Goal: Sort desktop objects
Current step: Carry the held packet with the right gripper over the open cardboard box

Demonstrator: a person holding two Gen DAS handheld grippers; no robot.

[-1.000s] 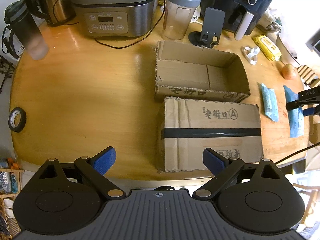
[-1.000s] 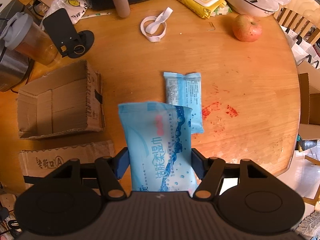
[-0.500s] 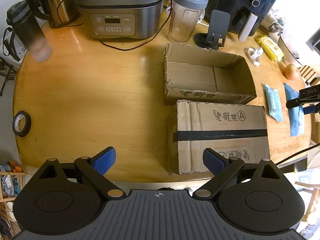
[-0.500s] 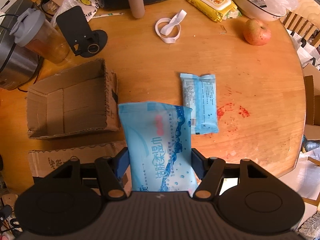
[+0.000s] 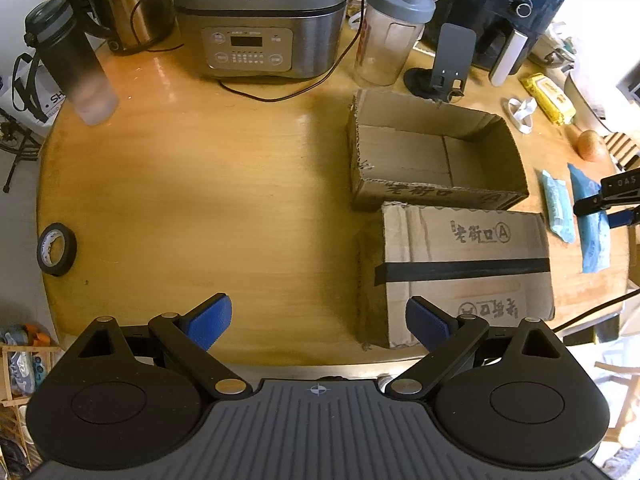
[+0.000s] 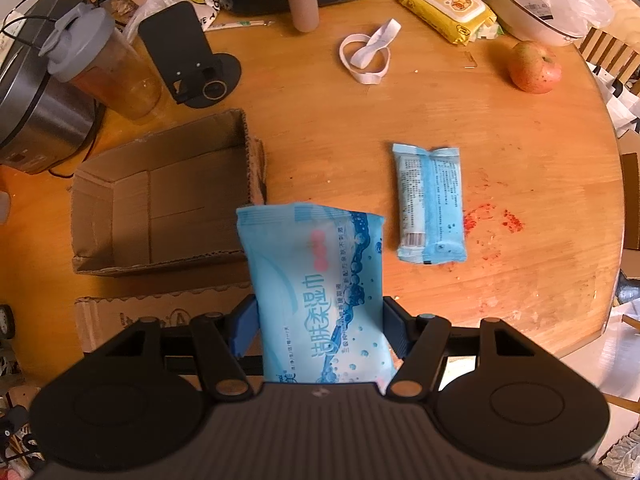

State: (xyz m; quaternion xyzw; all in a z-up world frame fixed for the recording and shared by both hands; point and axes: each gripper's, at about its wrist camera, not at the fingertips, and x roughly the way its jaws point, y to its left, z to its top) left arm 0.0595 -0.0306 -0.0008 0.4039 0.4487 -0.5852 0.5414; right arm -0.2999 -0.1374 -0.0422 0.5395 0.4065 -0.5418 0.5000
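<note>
My right gripper [image 6: 318, 326] is shut on a light blue wet-wipe pack [image 6: 316, 280] and holds it above the table, by the right end of the open cardboard box [image 6: 160, 196]. A second blue pack [image 6: 432, 204] lies flat on the table to the right. In the left wrist view the held pack [image 5: 592, 220] and the right gripper [image 5: 604, 204] show at the far right, beside the lying pack [image 5: 558, 204] and the open box [image 5: 432, 160]. My left gripper [image 5: 318, 322] is open and empty over the near table edge.
An upturned taped box [image 5: 460, 268] lies in front of the open one. A rice cooker [image 5: 260, 20], kettle [image 5: 128, 4], bottles, shaker cup [image 5: 388, 32] and phone stand [image 5: 444, 64] line the back. A tape roll [image 5: 56, 248] lies left. An apple [image 6: 534, 66], yellow wipes [image 6: 448, 8] and white band [image 6: 368, 54] lie right.
The right gripper has moved back and to the left with the pack, so the open box sits closer under it. The left gripper has drawn back a little and stays open.
</note>
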